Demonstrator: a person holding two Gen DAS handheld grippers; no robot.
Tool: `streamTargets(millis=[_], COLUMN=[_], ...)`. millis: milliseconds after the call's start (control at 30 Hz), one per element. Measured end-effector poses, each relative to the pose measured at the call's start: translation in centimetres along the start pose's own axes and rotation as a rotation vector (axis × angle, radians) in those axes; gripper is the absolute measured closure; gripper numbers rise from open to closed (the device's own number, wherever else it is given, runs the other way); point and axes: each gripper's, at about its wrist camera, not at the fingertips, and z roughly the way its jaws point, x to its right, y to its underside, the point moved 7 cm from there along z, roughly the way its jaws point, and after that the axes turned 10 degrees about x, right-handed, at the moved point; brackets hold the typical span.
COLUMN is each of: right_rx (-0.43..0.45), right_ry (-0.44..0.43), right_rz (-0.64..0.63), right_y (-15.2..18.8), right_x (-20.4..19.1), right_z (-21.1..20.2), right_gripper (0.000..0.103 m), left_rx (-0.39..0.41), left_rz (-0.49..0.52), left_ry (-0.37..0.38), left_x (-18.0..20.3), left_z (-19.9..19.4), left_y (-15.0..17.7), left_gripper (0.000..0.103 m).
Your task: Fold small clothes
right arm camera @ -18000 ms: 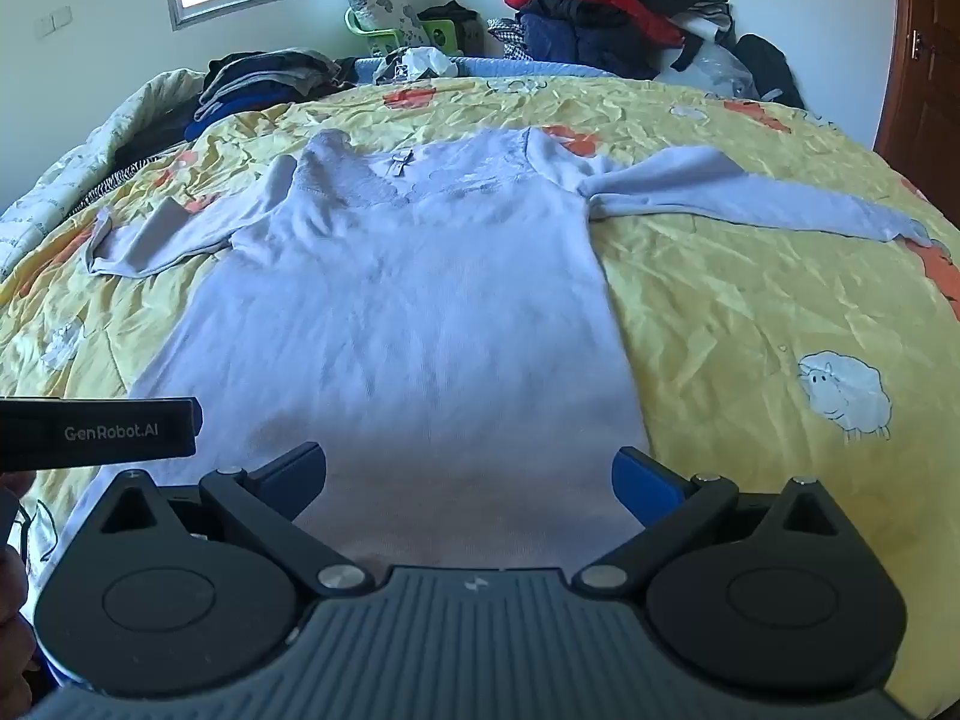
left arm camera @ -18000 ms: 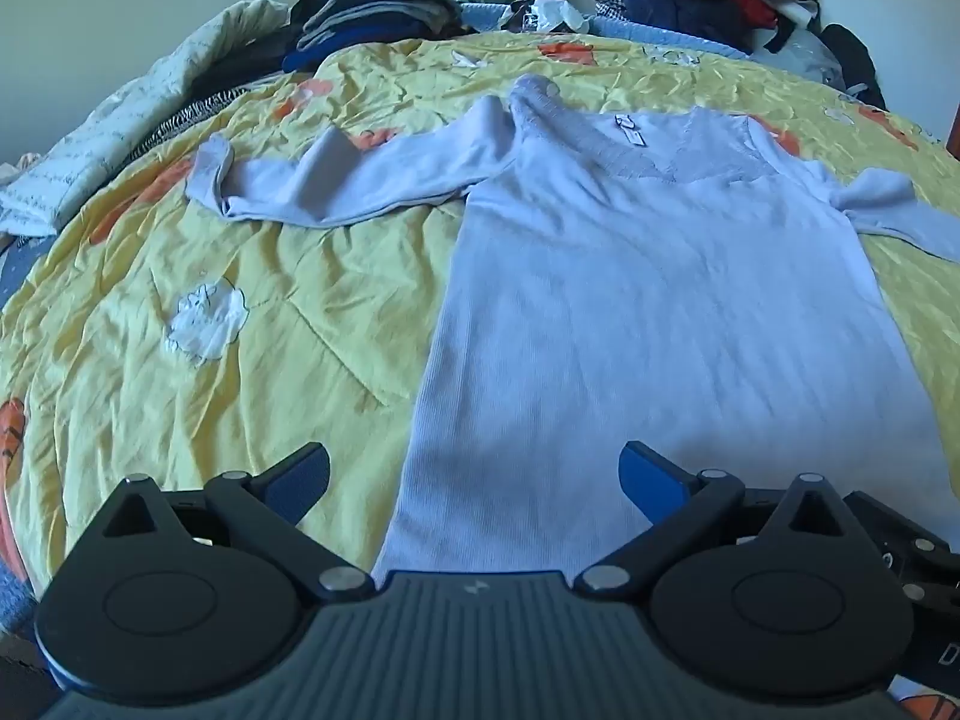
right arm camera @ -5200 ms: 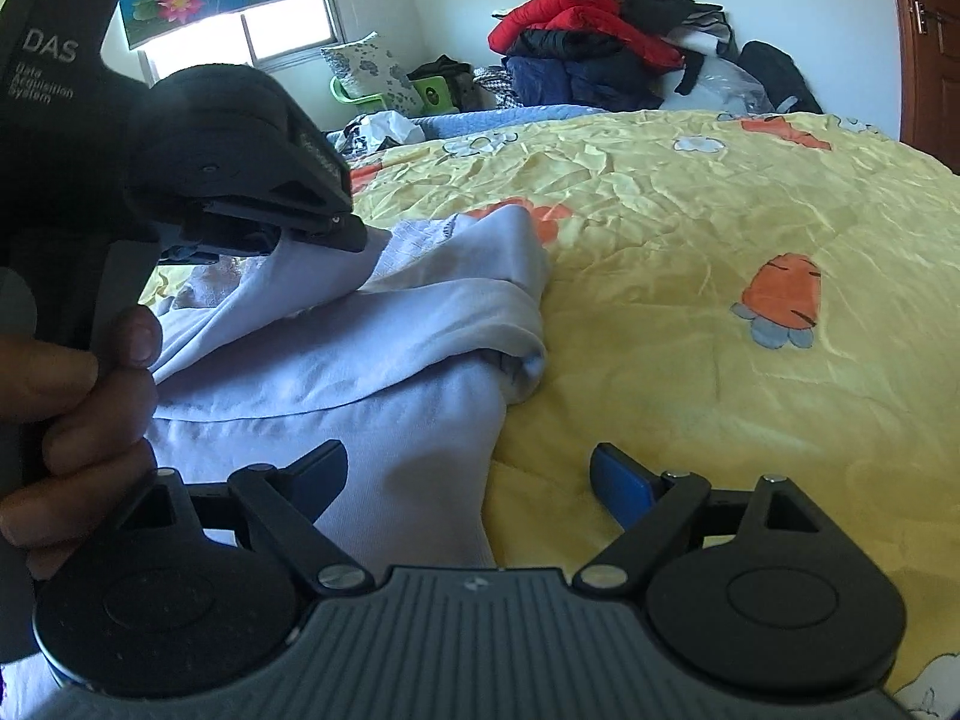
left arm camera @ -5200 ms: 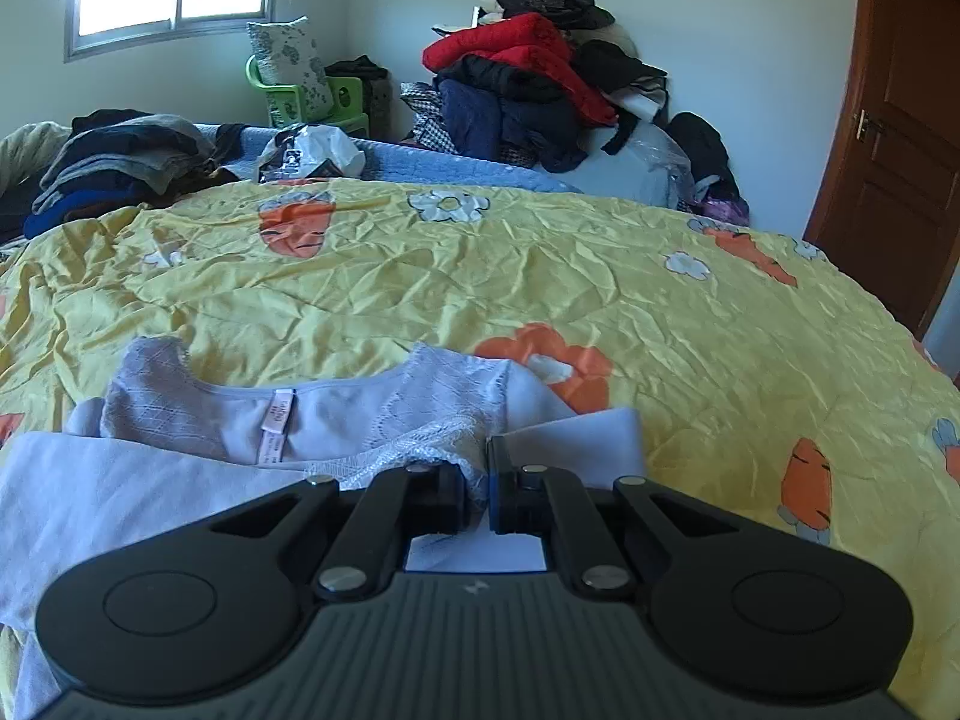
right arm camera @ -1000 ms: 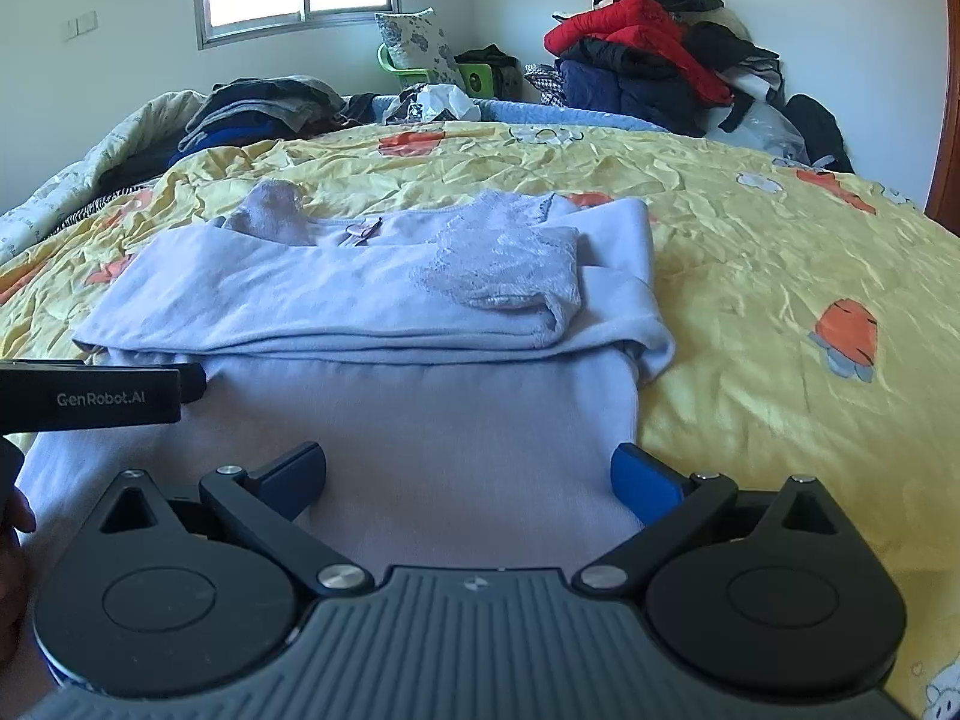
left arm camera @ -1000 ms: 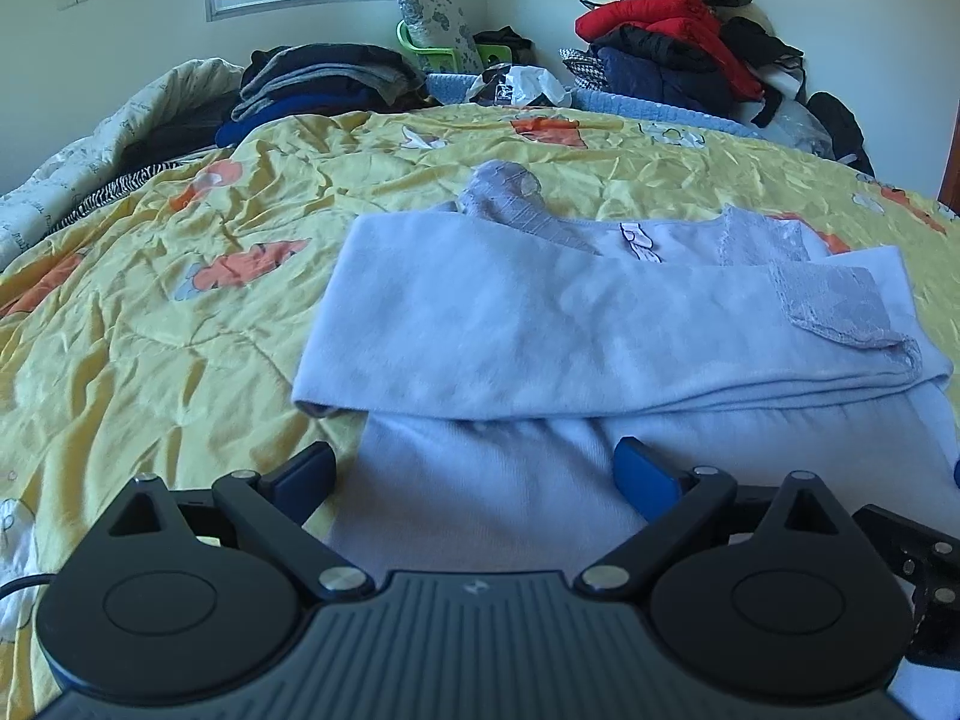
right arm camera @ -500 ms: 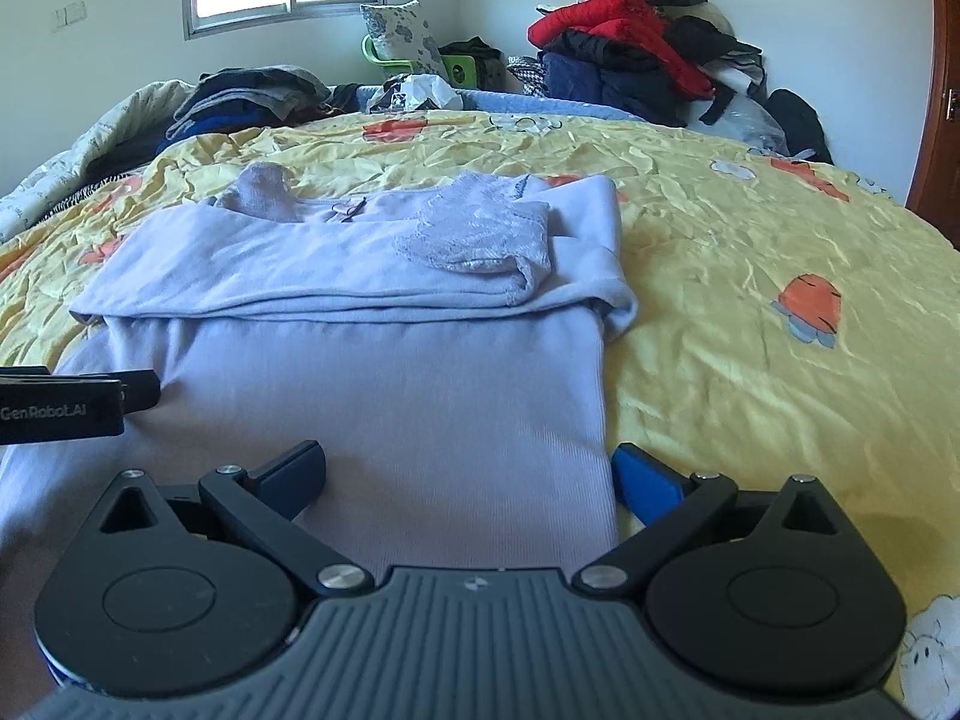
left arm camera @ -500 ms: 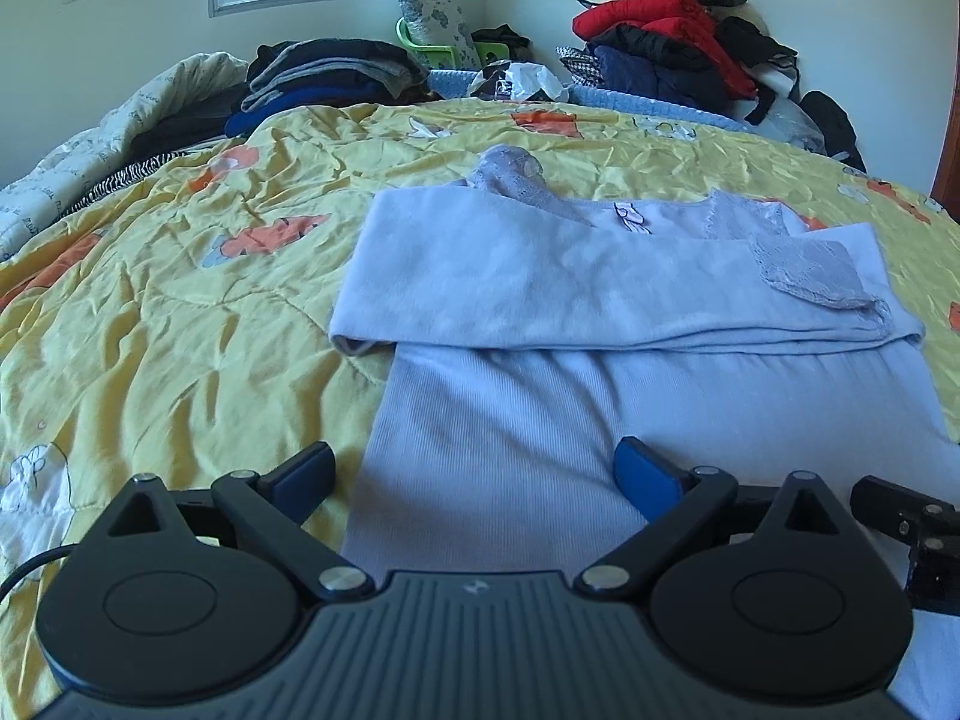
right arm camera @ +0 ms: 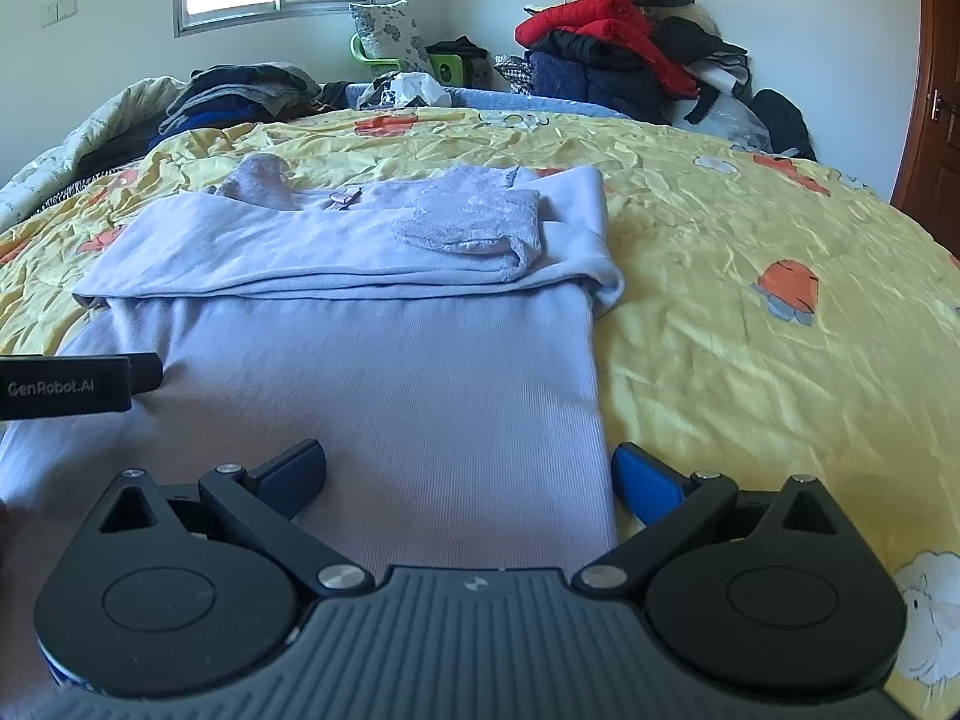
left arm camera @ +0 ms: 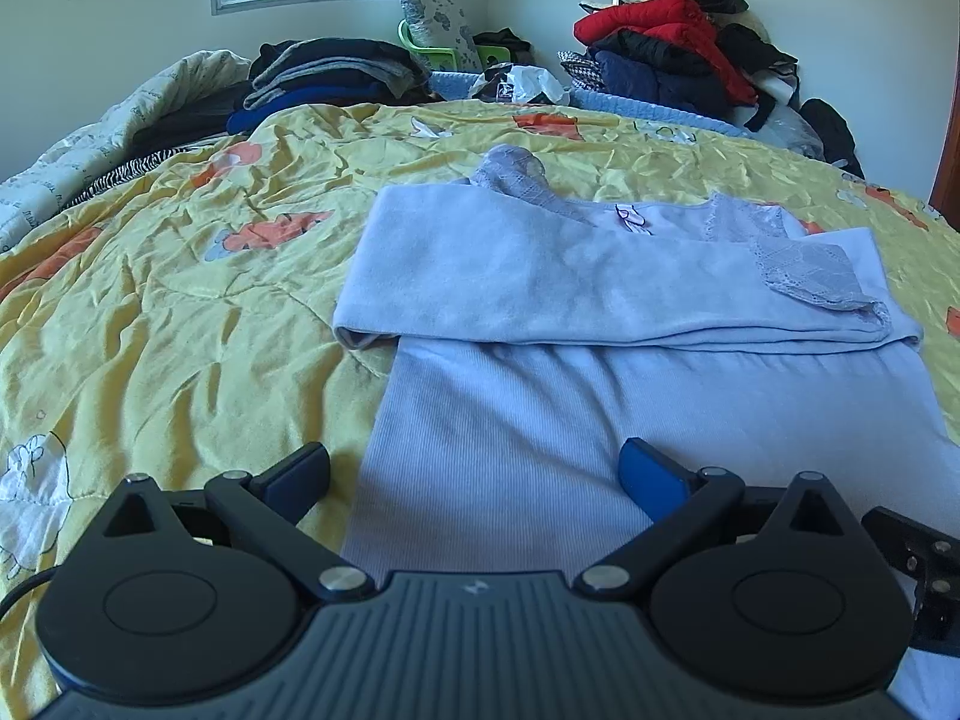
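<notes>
Both sleeves are laid across the lilac top [left arm camera: 630, 408] on the yellow bedspread [left arm camera: 180, 312] — left gripper [left arm camera: 474, 474] and right gripper [right arm camera: 468, 474] are held wide apart, empty, at 6 o'clock.

Each unit, the left gripper [left arm camera: 474, 477] and the right gripper [right arm camera: 468, 471], is built on a ribbed dark grey body flanked by two round black discs, from which black linkage arms fastened with silver screws are carried to blue finger pads [left arm camera: 645, 471]. A thin black cable [left arm camera: 18, 591] is seen at the left unit's outer edge. White "GenRobot.AI" lettering [right arm camera: 51, 387] is printed on the left unit's black side.
</notes>
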Motion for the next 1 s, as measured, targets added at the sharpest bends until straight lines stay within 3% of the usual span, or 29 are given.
streamTargets(millis=[1000], right_rx=[0.003], right_ry=[-0.002], right_rz=[0.005], right_y=[0.13], right_x=[0.03], right_z=[-0.13], right_gripper=[0.001], left_rx=[0.011], left_rz=[-0.007], left_ry=[-0.007], left_x=[-0.16], left_z=[-0.42], left_y=[0.03], left_gripper=[0.0])
